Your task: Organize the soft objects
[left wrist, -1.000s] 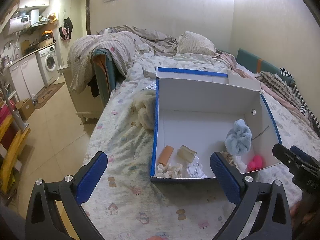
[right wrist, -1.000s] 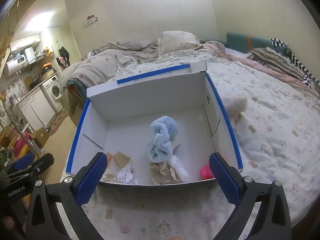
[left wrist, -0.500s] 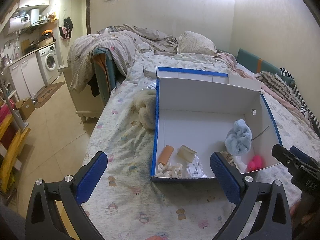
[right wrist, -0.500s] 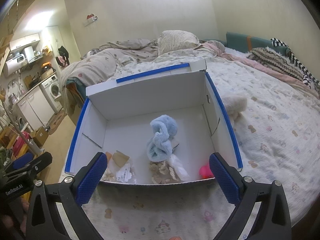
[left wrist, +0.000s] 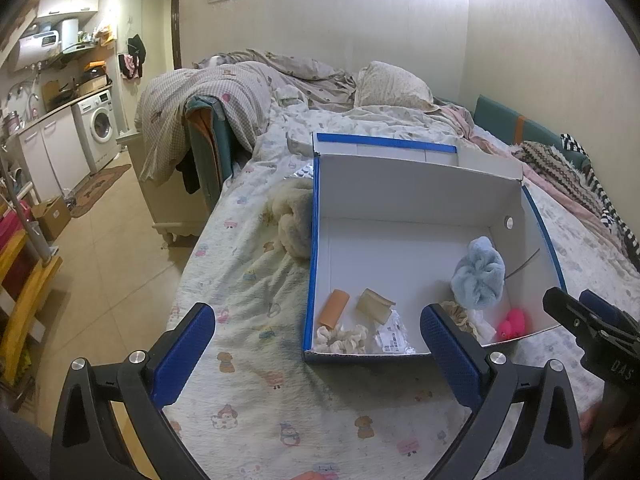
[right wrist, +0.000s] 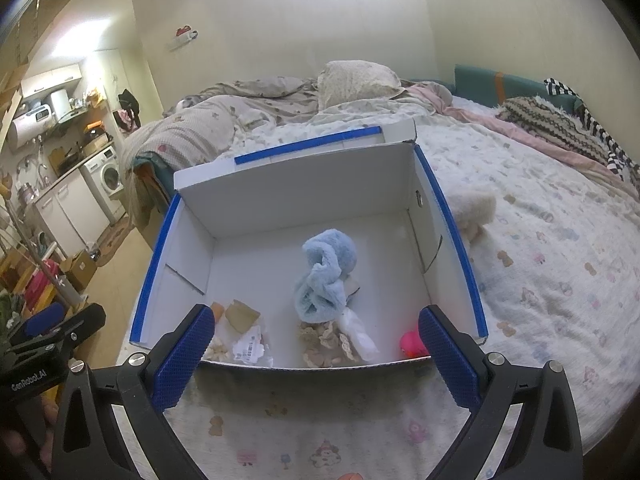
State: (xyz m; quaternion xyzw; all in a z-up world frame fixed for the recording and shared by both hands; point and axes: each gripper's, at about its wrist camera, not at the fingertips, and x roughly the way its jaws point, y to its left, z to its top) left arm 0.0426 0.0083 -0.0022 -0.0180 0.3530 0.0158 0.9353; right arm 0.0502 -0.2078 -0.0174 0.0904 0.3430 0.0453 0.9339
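A white box with blue edges (left wrist: 420,200) (right wrist: 296,188) lies open on the bed. Inside are a light blue fluffy cloth (left wrist: 478,276) (right wrist: 326,272), a pink soft toy (left wrist: 512,322) (right wrist: 412,344), cream scrunchies (left wrist: 340,338) (right wrist: 326,344), an orange roll (left wrist: 334,308) and small packets. A cream fluffy cloth (left wrist: 292,220) lies on the bed just outside the box's left wall; another shows beyond the right wall in the right wrist view (right wrist: 470,210). My left gripper (left wrist: 318,352) and right gripper (right wrist: 316,354) are both open and empty, held short of the box's near edge.
The bed (left wrist: 248,380) carries a heaped duvet (left wrist: 208,96), a pillow (left wrist: 392,84) and knitted throws (right wrist: 560,124) at the far side. The floor drops off left of the bed, with a washing machine (left wrist: 100,128) and cupboards beyond.
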